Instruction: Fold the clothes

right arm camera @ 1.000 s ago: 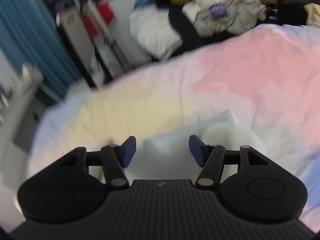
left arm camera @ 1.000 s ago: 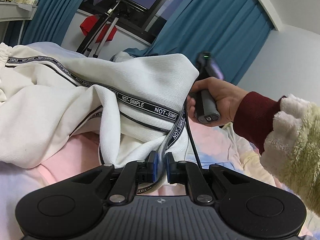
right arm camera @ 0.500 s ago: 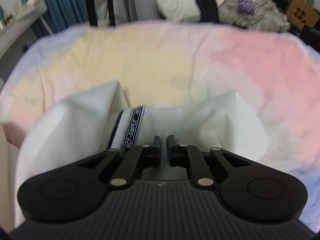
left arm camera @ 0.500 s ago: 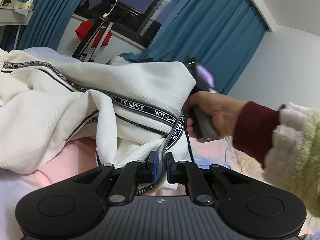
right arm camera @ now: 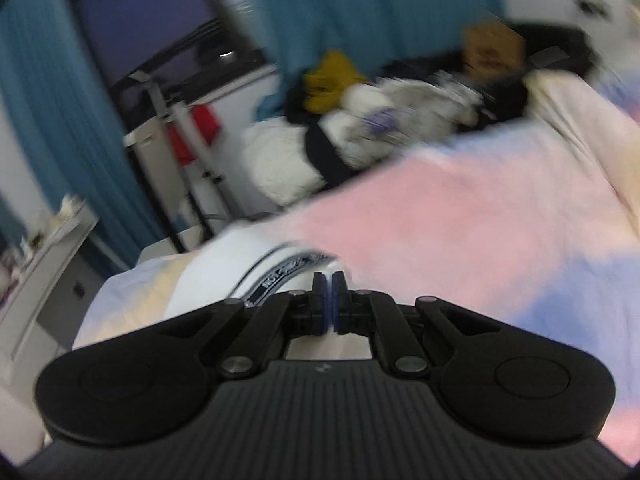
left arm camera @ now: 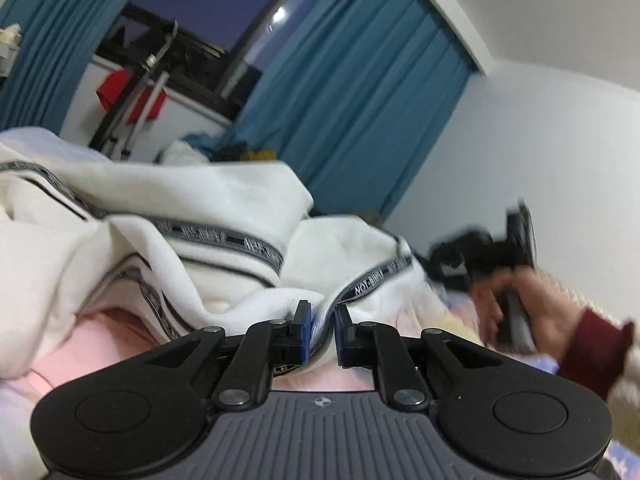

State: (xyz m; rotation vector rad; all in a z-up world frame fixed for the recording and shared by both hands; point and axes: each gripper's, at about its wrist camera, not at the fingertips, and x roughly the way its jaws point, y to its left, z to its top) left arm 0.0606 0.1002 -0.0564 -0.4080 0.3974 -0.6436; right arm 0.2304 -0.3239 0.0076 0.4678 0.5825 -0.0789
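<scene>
White ribbed fabric of the garment (left arm camera: 168,248), trimmed with black lettered tape, was found bunched over the pink bed (right arm camera: 460,216). A slip was judged possible, since only thin hem edges were pinched and the frames showed motion blur. The left claw (left arm camera: 319,322) was seen nearly closed on a fold directly ahead; the right claw (right arm camera: 329,296) was clamped on another edge.

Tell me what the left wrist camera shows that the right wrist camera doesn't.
Only the left view shows the right hand on its handle, and the white garment bunched in folds with its lettered stripe.

Only the right view shows the pile of clothes past the pink bedsheet.

Both show a gripper, left and right, shut on the garment, and blue curtains.
</scene>
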